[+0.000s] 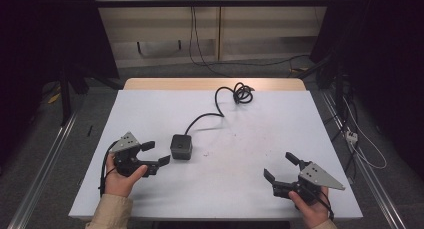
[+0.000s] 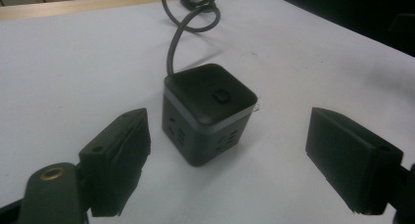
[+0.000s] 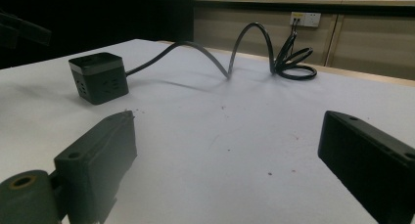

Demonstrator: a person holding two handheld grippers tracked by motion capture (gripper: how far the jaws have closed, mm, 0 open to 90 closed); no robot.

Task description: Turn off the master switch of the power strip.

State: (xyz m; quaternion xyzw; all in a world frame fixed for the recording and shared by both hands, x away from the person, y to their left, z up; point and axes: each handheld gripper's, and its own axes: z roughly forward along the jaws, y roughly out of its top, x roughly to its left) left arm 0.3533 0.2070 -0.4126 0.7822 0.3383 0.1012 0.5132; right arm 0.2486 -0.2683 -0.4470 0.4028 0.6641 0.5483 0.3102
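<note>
A dark cube-shaped power socket [image 1: 181, 146] [image 2: 208, 111] [image 3: 98, 77] rests on the white table [image 1: 240, 154], left of centre. Its black cable [image 1: 215, 109] [image 3: 230, 55] runs back to a coil [image 1: 242, 93] [image 3: 292, 62] near the far edge. My left gripper [image 1: 155, 153] [image 2: 230, 158] is open, held just left of the cube, with its jaws pointing at it and apart from it. My right gripper [image 1: 281, 167] [image 3: 230, 160] is open at the front right, with nothing between its jaws and well away from the cube.
The white sheet covers a wooden table whose far edge [image 1: 215, 83] shows. Loose cables [image 1: 360, 144] lie on the floor to the right. A metal rail [image 1: 45, 164] runs along the floor at the left.
</note>
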